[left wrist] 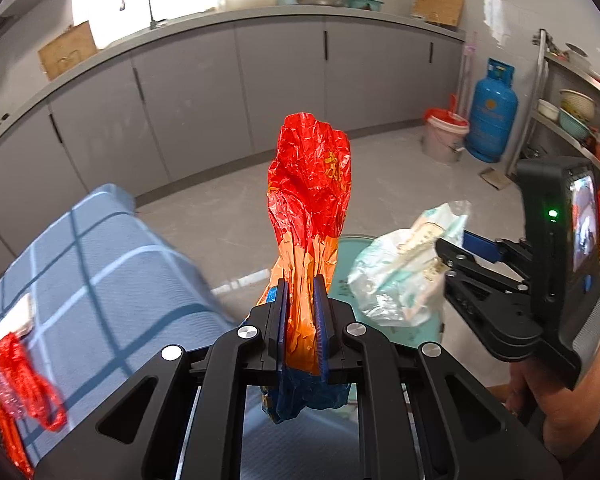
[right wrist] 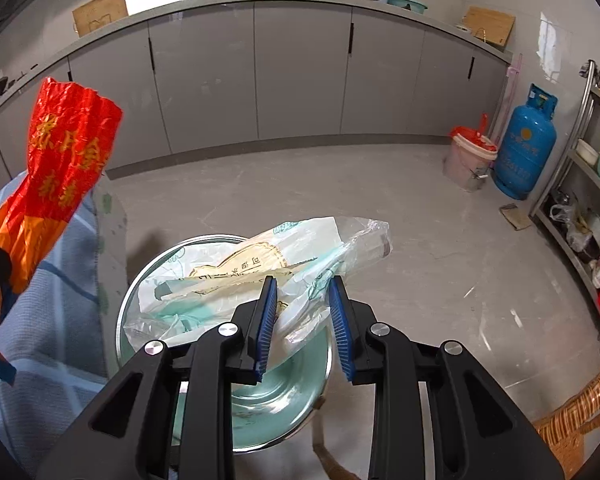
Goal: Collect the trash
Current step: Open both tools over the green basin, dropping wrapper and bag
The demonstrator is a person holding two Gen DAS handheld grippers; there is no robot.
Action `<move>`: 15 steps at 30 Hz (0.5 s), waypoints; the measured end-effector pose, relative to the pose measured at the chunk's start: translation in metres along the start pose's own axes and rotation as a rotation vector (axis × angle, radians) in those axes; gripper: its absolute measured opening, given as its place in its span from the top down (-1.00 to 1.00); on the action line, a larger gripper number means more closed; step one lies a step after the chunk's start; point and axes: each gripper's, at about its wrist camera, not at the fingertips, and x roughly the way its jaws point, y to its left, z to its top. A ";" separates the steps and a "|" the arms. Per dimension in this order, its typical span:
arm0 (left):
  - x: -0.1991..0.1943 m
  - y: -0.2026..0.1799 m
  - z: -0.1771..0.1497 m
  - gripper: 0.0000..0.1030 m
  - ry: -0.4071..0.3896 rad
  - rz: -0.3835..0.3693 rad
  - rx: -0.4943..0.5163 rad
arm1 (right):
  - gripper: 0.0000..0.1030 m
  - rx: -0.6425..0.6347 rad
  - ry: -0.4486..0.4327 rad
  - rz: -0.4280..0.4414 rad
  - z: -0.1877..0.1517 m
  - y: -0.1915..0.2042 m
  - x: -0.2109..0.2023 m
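Note:
My left gripper [left wrist: 300, 284] is shut on a crumpled red and orange plastic bag [left wrist: 312, 172], which stands up from between the blue pads; the bag [right wrist: 68, 148] also shows at the left of the right wrist view. A clear wrapper with green and yellow print [right wrist: 260, 264] is pinched in my right gripper [right wrist: 302, 284], whose pads stand somewhat apart. The wrapper [left wrist: 396, 272] and right gripper [left wrist: 446, 264] hang in the air over a teal metal basin [right wrist: 276, 396]. Red mesh netting [left wrist: 20, 384] lies on the blue checked tablecloth [left wrist: 100, 264].
Grey cabinets [right wrist: 300, 72] run along the back under a counter with a tap and bowls. A bucket lined with a red bag [right wrist: 470, 160] and a blue gas cylinder [right wrist: 526, 144] stand at the right. A metal shelf rack [right wrist: 592, 200] and a wicker chair [right wrist: 580, 412] are nearby.

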 end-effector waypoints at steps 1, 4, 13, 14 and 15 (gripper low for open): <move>0.005 -0.003 0.000 0.74 0.005 -0.009 0.005 | 0.43 0.000 0.004 -0.004 0.000 -0.001 0.003; 0.017 -0.009 0.001 0.73 0.017 -0.020 0.013 | 0.43 0.001 0.015 -0.016 -0.001 -0.007 0.012; 0.032 -0.003 0.003 -0.42 0.019 -0.010 0.002 | -0.06 0.003 0.016 0.003 -0.003 -0.006 0.026; 0.031 0.000 0.003 -0.42 0.020 -0.004 0.000 | -0.15 0.013 0.017 0.004 -0.003 -0.008 0.026; 0.029 0.004 0.004 -0.42 0.012 0.004 -0.003 | -0.26 0.025 0.014 0.007 -0.002 -0.010 0.025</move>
